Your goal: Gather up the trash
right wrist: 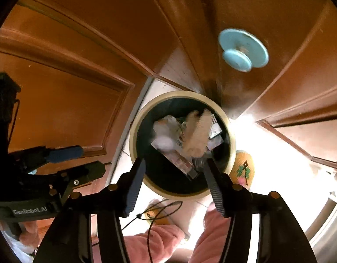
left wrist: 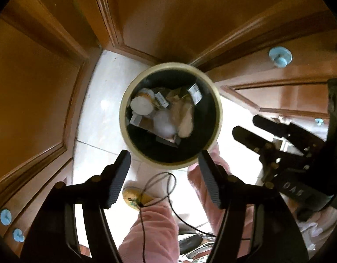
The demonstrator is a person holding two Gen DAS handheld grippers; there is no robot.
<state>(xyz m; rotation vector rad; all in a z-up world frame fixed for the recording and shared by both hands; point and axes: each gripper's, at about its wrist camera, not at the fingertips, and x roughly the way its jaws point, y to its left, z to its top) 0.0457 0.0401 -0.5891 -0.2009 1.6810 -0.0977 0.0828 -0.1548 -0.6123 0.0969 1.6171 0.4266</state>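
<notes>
Cabinet doors (left wrist: 37,83): brown panelled wood with pale blue knobs (right wrist: 243,50), being shown closing in the corner beyond both grippers.

Waste bin (left wrist: 124,118): a round, cream-rimmed, dark-lined bin, being viewed from above, directly ahead of and below both sets of fingertips. It is judged rigid and light, best taken by the rim at two opposite points.

Trash (left wrist: 164,114): crumpled paper, small cartons and a white cup, lying loose inside the bin. It is judged light, soft and crushable, and liable to spill if the bin is tilted.

Left gripper (left wrist: 165,176): jaws being held apart, nothing between them, near rim just beyond the tips.

Right gripper (right wrist: 175,185): jaws likewise apart and empty, being held over the bin's near edge.

Cable (left wrist: 159,188): a thin loop lying beneath the grippers; snagging is judged possible.
</notes>
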